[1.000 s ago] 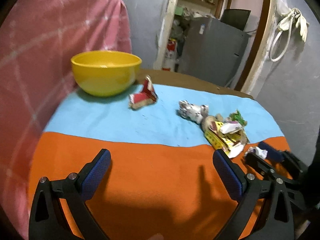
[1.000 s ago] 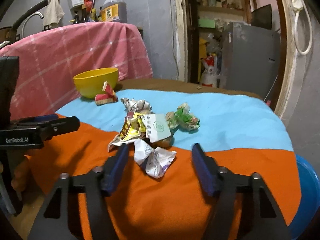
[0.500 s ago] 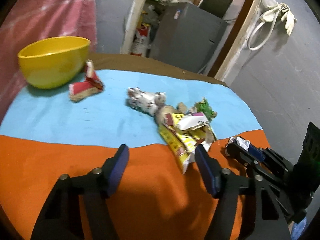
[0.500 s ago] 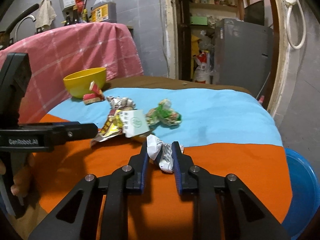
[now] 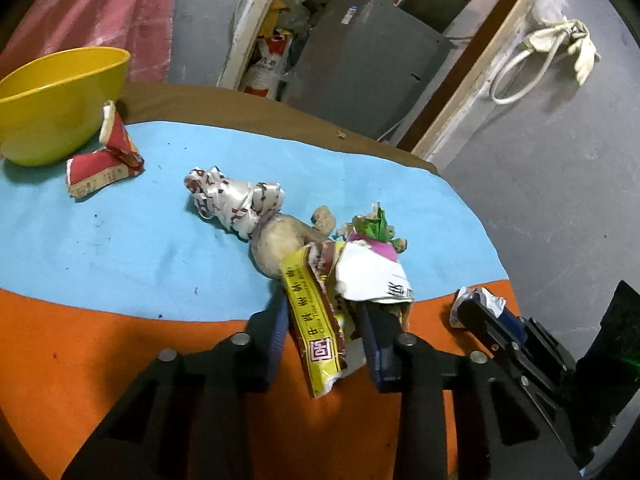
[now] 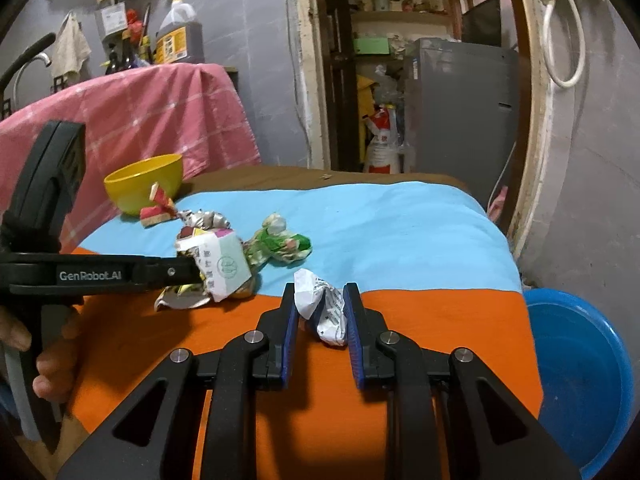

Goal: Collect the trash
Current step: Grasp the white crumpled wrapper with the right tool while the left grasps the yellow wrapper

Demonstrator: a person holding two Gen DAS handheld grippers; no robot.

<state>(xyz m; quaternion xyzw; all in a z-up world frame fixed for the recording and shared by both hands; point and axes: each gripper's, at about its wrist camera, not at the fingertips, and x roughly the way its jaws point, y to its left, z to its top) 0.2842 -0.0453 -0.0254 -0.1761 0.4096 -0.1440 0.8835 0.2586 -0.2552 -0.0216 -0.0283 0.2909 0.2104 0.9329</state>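
Observation:
My left gripper (image 5: 324, 320) is closed around a yellow and red wrapper (image 5: 316, 320) with a white torn packet (image 5: 372, 276) on top of it; it also shows in the right wrist view (image 6: 188, 274). My right gripper (image 6: 320, 312) is shut on a crumpled white paper wrapper (image 6: 322, 304), seen from the left wrist view at the right (image 5: 476, 300). Loose on the cloth lie a silver crumpled wrapper (image 5: 236, 200), a beige lump (image 5: 280, 244), a green wrapper (image 6: 284, 242) and a red carton piece (image 5: 104, 160).
A yellow bowl (image 5: 56, 100) stands at the far left of the table. A blue basin (image 6: 576, 376) sits low beside the table's right edge. The table (image 5: 120, 360) has an orange and blue cloth. A pink cloth (image 6: 140, 116) hangs behind.
My left gripper moved right and forward to the wrapper pile and closed on the yellow wrapper. My right gripper closed on the white paper and holds it.

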